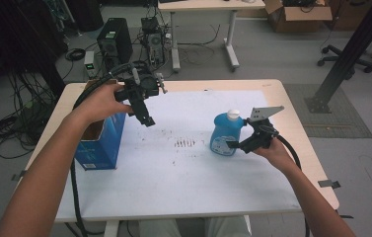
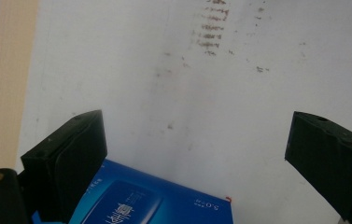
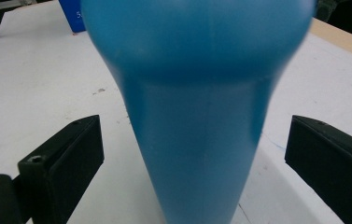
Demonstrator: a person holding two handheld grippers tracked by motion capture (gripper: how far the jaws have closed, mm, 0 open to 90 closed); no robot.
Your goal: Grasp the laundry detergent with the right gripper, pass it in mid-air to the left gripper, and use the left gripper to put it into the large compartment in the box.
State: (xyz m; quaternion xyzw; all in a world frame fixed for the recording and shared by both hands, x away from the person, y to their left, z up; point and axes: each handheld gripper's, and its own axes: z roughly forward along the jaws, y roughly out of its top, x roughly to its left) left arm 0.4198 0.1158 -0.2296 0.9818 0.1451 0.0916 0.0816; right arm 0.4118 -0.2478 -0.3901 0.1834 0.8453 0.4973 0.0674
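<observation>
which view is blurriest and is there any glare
Right gripper view: the blue bottle sits so close that its edges are soft. Left gripper view: mat stains and the blue box read fairly sharp. High view: even, soft light, no strong glare.

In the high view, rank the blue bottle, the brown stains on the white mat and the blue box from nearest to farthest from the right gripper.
1. Blue bottle: between the right gripper's jaws.
2. Brown stains: mid-mat, left of the bottle.
3. Blue box: at the table's left edge, farthest.

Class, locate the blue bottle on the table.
High view: the blue bottle stands right of centre on the white mat, between the open right gripper's jaws.
</observation>
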